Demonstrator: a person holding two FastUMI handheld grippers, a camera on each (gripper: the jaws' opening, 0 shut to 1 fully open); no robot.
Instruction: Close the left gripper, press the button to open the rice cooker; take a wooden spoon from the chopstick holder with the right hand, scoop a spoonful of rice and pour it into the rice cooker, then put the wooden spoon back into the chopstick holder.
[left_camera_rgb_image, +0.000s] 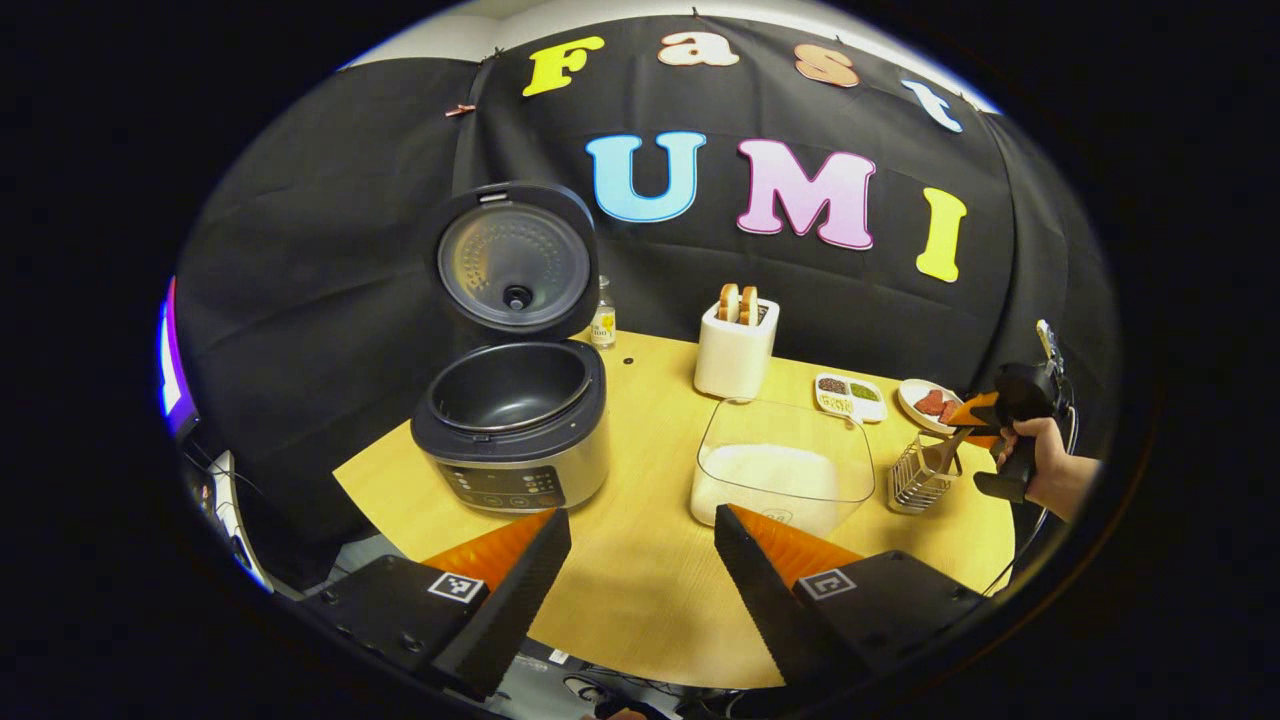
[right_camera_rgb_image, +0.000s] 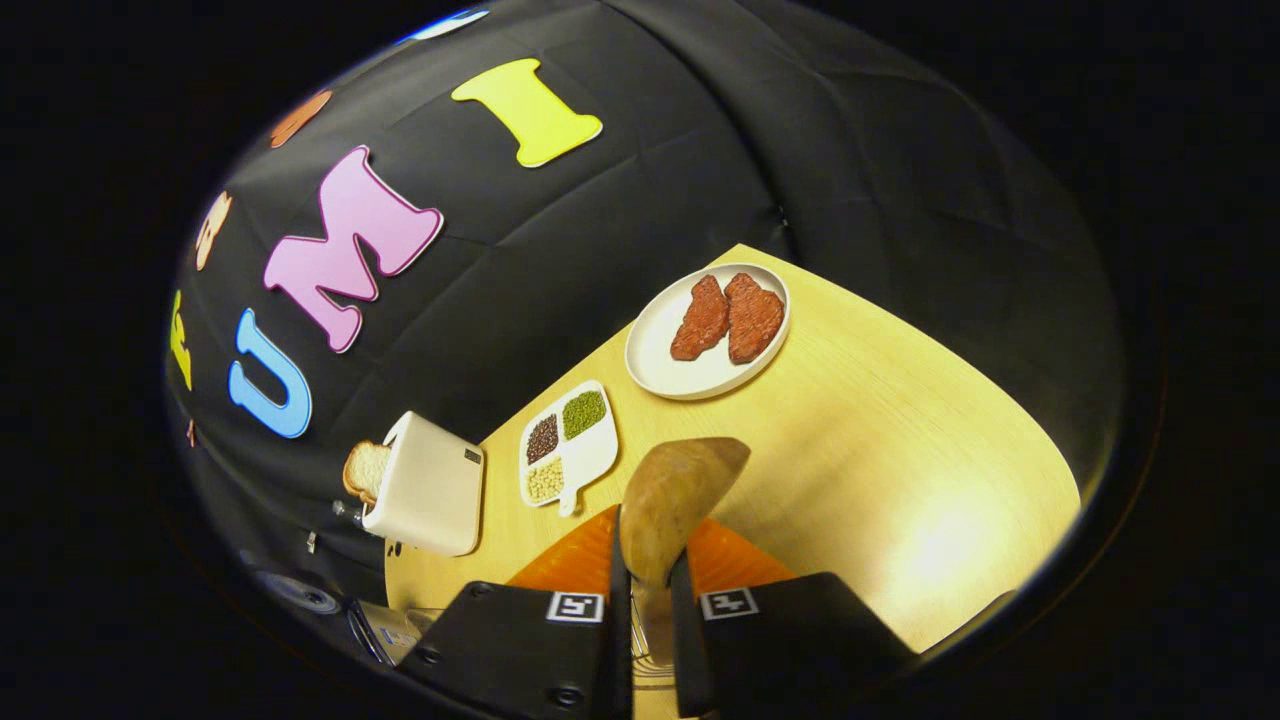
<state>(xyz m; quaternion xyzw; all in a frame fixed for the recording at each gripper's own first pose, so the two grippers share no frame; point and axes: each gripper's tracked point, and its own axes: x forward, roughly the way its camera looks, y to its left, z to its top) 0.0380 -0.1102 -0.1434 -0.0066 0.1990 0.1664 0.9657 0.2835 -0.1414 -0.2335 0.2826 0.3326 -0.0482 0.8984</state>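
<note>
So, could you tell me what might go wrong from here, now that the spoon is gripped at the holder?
1. The right gripper pinches the wooden spoon in a narrow hold, so it may twist or slip once loaded with rice.
2. The chopstick holder looks like light wire and could tip as the spoon lifts out.
3. The clear rice container stands well apart from the open rice cooker, so grains may spill on the table in between.

The table (left_camera_rgb_image: 640, 580) is of light yellow wood. On it, at the left, stands the rice cooker (left_camera_rgb_image: 512, 425) with its lid up. Behind it is a small bottle (left_camera_rgb_image: 602, 315). Near the middle stands a white toaster (left_camera_rgb_image: 736, 347) with bread inside. In front of it is a clear box (left_camera_rgb_image: 782, 468) with rice. To the right lie a divided dish (left_camera_rgb_image: 850, 396), a plate (left_camera_rgb_image: 915, 395) with meat, and a wire holder (left_camera_rgb_image: 920, 475).
</note>
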